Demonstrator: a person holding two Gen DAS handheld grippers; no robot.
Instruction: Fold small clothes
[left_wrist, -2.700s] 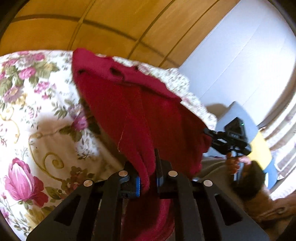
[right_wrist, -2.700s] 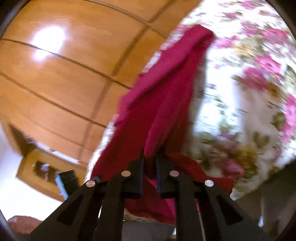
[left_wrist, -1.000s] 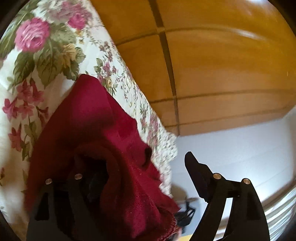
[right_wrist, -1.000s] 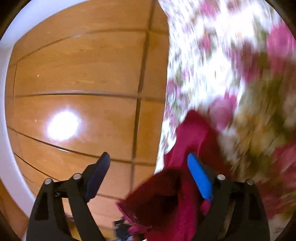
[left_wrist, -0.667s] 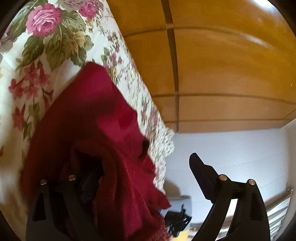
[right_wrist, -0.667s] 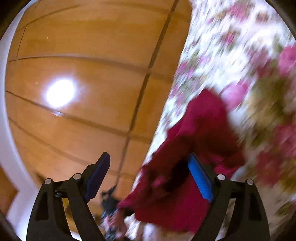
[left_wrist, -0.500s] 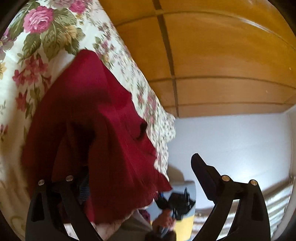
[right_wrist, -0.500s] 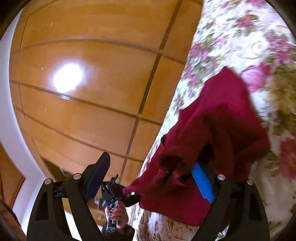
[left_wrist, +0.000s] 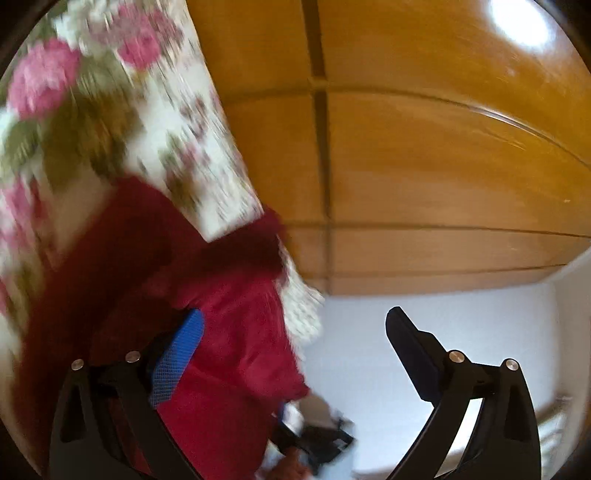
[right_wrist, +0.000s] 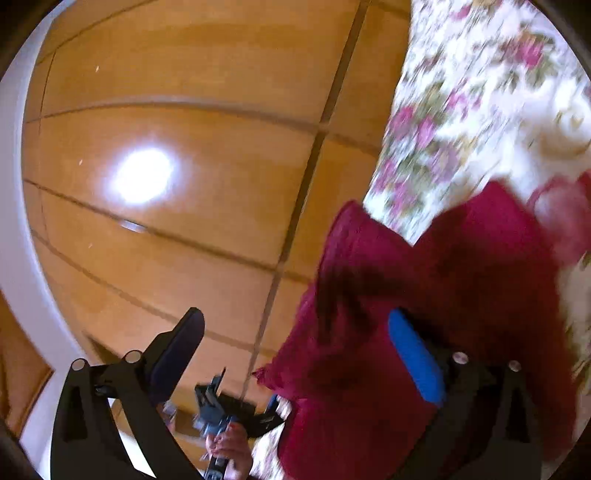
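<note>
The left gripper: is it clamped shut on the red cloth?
No, the left gripper is opening wide, and the red cloth drapes over one finger only.

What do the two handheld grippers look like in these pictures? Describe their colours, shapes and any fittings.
The left gripper and the right gripper look alike: each has two black, forked plastic fingers fastened with round silver bolts. Every finger ends in a flat, paddle-shaped pad; the blue pad has a fine mesh texture, and the right gripper has a blue pad too. The opposite pads look dark. No cables or sleeves can be seen.

garment (left_wrist: 229, 332) on bedspread (left_wrist: 92, 122) — panelling (left_wrist: 424, 166) behind
</note>
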